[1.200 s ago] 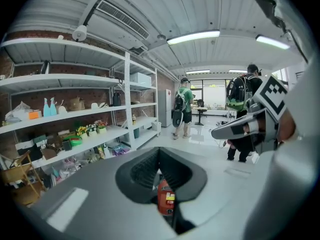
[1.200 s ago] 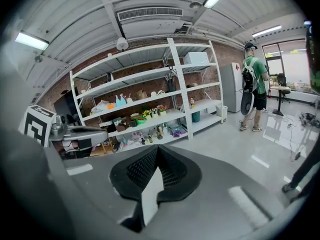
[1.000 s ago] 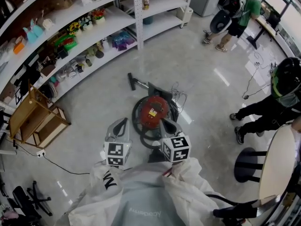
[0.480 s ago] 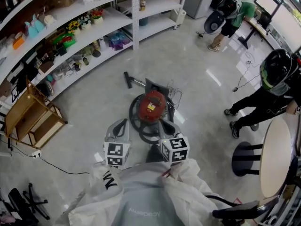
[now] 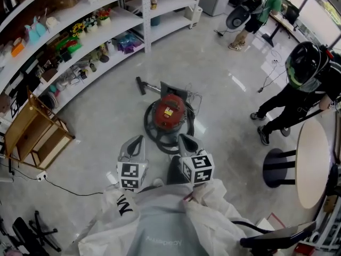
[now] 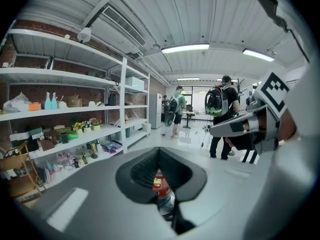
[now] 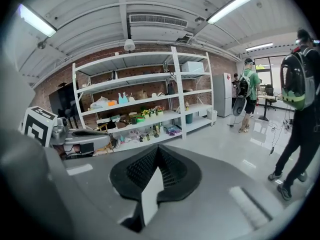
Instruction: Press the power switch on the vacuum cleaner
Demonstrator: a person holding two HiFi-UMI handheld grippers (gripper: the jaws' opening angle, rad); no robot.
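Vacuum cleaner (image 5: 169, 116): red canister ringed by a dark hose (image 5: 155, 134), standing on the floor at frame centre in the head view, floor nozzle (image 5: 141, 85) lying just up and left of it. Placed slightly higher and further left in the frame than one second ago, and a touch smaller, while both tools have kept the same spots at lower centre; judged a shift of the head camera, not an approach. Gap between tool tips and canister not reduced, so no contact with any switch at this moment.

Left gripper (image 5: 137, 140): below and left of the canister, tips closed on each other, nothing held; only a sliver of the red body visible through the slot beneath the tips in the left gripper view. Right gripper (image 5: 185, 140): just below the hose ring, tips likewise together and empty, aimed in its own view at the shelves (image 5: 80, 41) and bare floor, canister out of sight.

Helmeted bystander (image 5: 303, 68): further into the upper right than before.

Power switch itself not identifiable: too small from above, only a yellow label (image 5: 168, 111) distinguishable on the lid. Near side of the canister partly masked by the hose.
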